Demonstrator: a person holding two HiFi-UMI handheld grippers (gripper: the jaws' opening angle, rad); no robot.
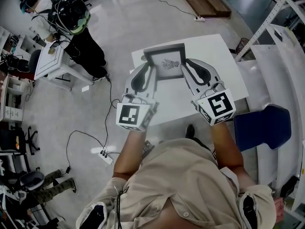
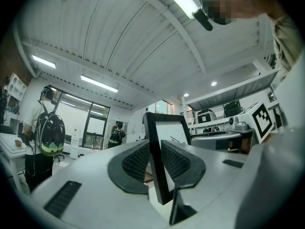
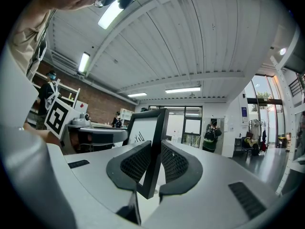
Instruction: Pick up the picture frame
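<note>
White square table point(image 1: 224, 63) dead centre on the pale grey floor. Just right of it, a blue padded chair seat point(image 1: 262, 127). Far left, a person in black clothes point(image 1: 88, 46) stands beside a small white desk point(image 1: 50, 61). Near left, a white power strip point(image 1: 106, 156) on the floor. At the far edge, a brown wooden plank point(image 1: 202, 0).

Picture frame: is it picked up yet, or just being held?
Done: both grips are on. The left hand-held gripper pinches the picture frame by its left edge, and the right hand-held gripper pinches its right edge. In hand: the frame stands upright between them over the white table. Left: I cannot tell whether its bottom has cleared the table, so the lift may not be finished.
</note>
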